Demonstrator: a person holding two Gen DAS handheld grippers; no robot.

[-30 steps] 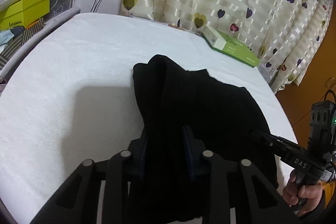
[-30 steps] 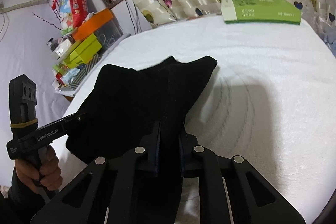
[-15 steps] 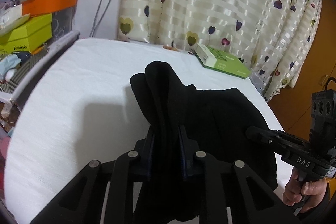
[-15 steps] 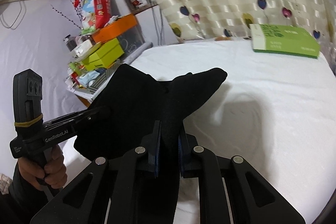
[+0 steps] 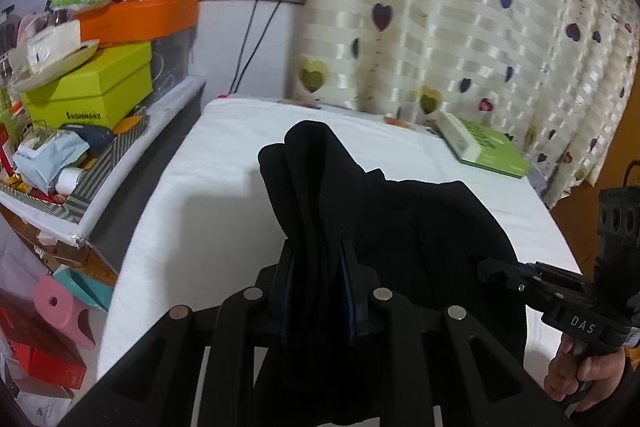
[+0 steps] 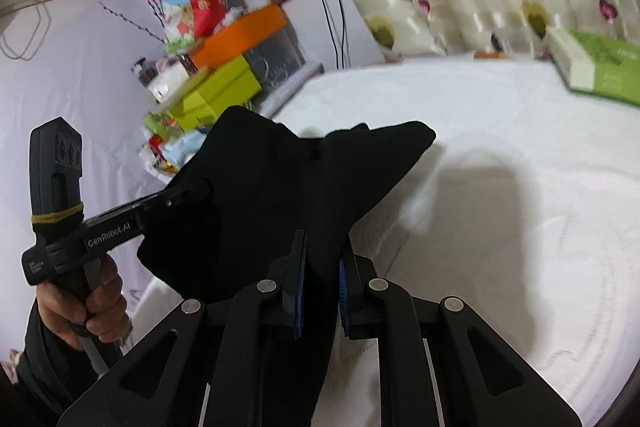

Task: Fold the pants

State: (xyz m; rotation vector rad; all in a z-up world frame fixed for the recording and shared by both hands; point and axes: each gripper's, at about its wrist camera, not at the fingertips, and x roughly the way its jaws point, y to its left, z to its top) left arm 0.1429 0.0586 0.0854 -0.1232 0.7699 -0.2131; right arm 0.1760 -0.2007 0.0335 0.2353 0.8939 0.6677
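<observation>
White surface (image 5: pixel 224 163) now runs up to the heart-print curtain (image 5: pixel 440 27), with more of the cluttered shelf (image 5: pixel 100 163) in view than a second ago. Black pants (image 5: pixel 400 227) hang bunched between both claws, lifted higher off the surface; only a shadow sits under them. Left claw (image 5: pixel 316 267) has just been closing, now clamped on a thick fold. Right claw (image 6: pixel 322 267) nearly closed, pinching a thinner edge. Green box (image 6: pixel 600 67) near the curtain, well apart from the pants.

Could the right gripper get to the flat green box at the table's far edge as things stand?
Probably not yet: the right gripper is shut on the black pants. The white tabletop toward the green box looks unobstructed.
</observation>
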